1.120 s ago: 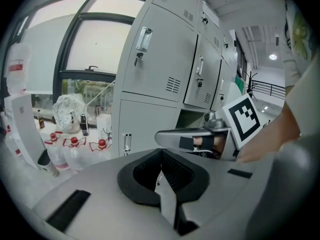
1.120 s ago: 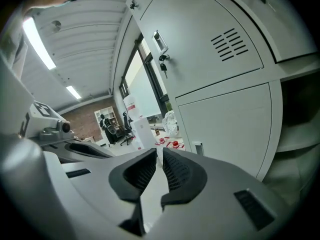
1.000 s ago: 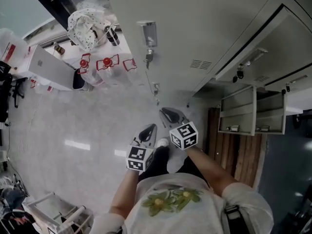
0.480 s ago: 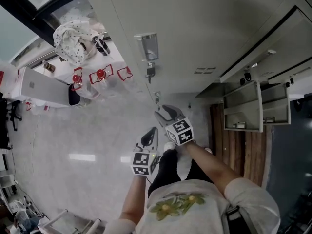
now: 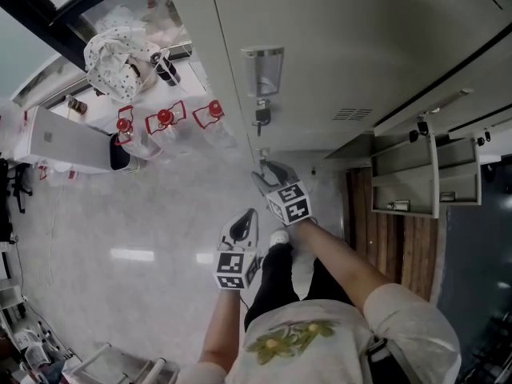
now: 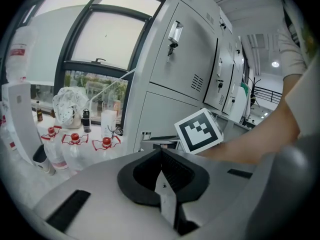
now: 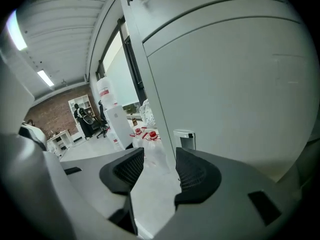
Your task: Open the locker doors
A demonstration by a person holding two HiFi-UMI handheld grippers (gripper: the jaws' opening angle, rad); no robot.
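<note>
A bank of grey lockers [image 5: 352, 46] fills the top of the head view. One upper door carries a metal handle [image 5: 265, 72] with a key [image 5: 260, 118] hanging under it. My right gripper [image 5: 265, 172] points at the small handle [image 5: 259, 157] of the door below; its jaws have just been opening and stand open with nothing between them. In the right gripper view that handle [image 7: 184, 138] shows just beyond the open gripper [image 7: 159, 156]. My left gripper [image 5: 249, 213] hangs lower, to the left, away from the doors. The left gripper [image 6: 161, 152] is shut and empty.
Lockers with open doors and bare shelves [image 5: 406, 184] stand at the right. Several red-capped water bottles [image 5: 164, 122], a white box [image 5: 68, 141] and a spotted bag [image 5: 118, 46] sit on the floor at the left. People [image 7: 80, 115] stand far off.
My right gripper has moved forward towards the lower door's handle and its jaws have opened. The left gripper has drifted a little and stays shut.
</note>
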